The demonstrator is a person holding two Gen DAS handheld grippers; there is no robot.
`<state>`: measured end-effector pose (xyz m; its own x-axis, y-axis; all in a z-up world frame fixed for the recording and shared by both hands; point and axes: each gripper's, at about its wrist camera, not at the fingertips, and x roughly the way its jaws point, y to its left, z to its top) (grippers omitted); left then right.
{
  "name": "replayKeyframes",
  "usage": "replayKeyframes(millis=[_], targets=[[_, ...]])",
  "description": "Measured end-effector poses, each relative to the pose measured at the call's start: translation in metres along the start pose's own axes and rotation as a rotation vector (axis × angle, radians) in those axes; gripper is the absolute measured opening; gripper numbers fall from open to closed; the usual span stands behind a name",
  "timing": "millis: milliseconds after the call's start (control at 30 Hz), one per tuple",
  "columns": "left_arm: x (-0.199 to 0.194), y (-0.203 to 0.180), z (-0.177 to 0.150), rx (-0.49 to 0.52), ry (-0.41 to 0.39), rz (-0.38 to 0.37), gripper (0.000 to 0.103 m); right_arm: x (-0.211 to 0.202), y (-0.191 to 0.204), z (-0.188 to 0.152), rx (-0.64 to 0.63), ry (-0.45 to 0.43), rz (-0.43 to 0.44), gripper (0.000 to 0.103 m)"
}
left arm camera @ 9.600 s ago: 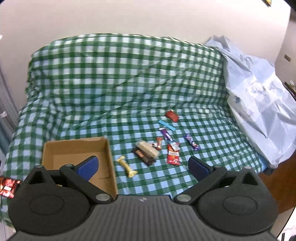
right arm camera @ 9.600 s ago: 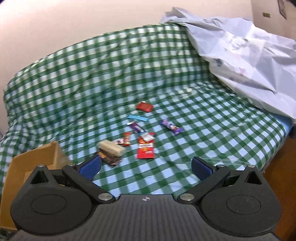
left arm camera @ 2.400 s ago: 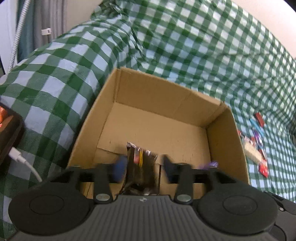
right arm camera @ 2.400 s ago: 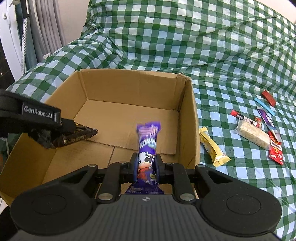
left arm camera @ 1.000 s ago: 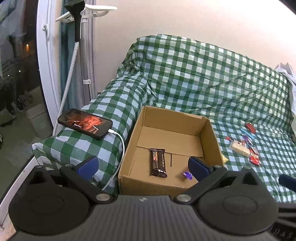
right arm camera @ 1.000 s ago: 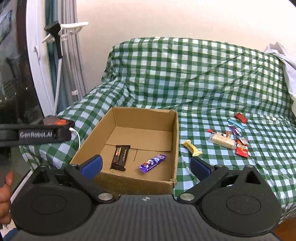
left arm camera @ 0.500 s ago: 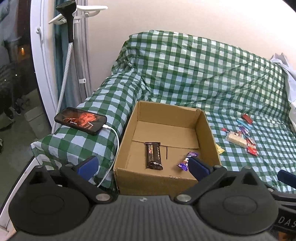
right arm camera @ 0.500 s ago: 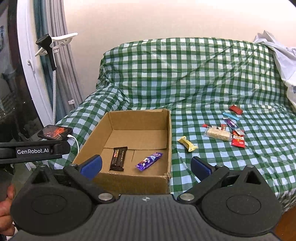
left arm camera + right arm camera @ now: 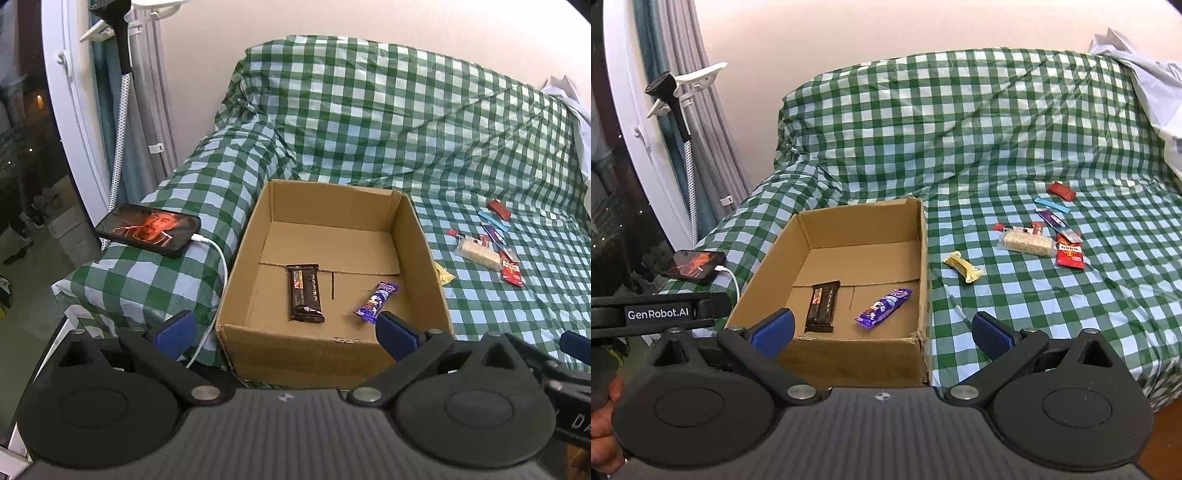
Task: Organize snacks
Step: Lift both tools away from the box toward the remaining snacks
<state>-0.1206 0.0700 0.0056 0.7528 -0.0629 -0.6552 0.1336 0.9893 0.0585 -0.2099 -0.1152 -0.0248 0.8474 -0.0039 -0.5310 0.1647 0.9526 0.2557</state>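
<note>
While both grippers' fingers are spread, left gripper (image 9: pixel 284 334) and right gripper (image 9: pixel 882 330) face the box (image 9: pixel 925 258) holding two bars.

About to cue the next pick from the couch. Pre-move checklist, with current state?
1. Left gripper empty, jaws open: ok.
2. Right gripper empty, jaws open: ok.
3. Open brown cardboard box upright on the green checked cover, with floor space free: ok.
4. Dark brown chocolate bar and purple wrapped candy bar lying flat inside the box: ok.
5. Yellow wrapped snack lies alone beside the box, clear to grasp: ok.
6. Clear pack of pale wafers touches the small wrappers around it, not separated: not ok.
</note>
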Motion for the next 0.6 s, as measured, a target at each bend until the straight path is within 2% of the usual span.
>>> replayKeyframes(millis=[600], targets=[[0.034,-0.058,0.031,0.034,0.069,-0.068,0.103,0.021,-0.086,0.015,0.083,-0.002,-0.157,0.101]])
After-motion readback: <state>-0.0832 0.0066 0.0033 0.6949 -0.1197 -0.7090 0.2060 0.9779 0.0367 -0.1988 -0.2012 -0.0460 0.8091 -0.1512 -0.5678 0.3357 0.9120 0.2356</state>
